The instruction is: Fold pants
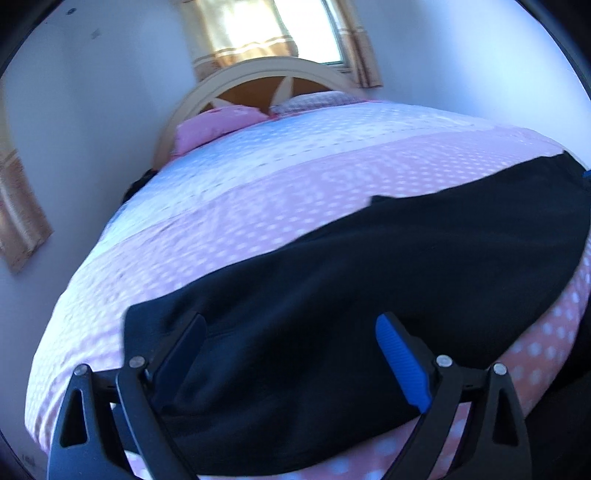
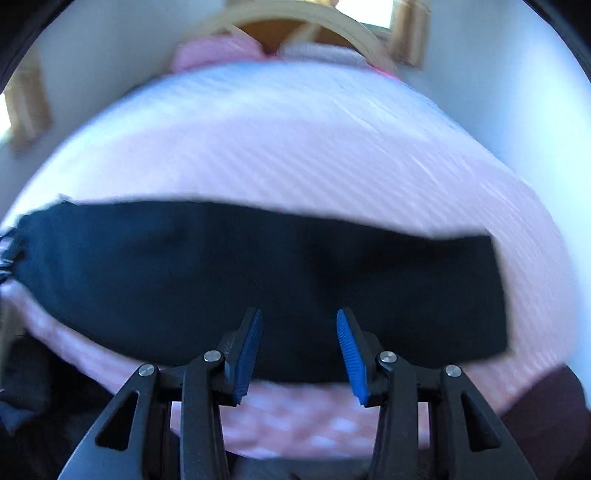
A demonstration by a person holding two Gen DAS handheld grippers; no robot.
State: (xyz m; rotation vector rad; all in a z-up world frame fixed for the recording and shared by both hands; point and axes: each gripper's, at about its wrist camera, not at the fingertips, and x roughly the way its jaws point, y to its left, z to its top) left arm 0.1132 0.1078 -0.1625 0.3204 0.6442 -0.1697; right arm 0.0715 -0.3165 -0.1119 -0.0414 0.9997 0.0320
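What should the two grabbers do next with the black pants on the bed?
Probably lower both and pinch the near edge of the pants. The left gripper and right gripper are both open and hold nothing, and the dark pants lie flat in a long strip across the pink dotted bedspread, right in front of the fingers. The picture is blurred, so the exact edge is hard to place.

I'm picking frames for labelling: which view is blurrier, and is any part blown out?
Right wrist view: heavy motion smear, the bedspread dots streak into lines, though the pants edge is readable. Left wrist view: milder blur, dots distinct; the window is blown out. Both bend the bed with fisheye.
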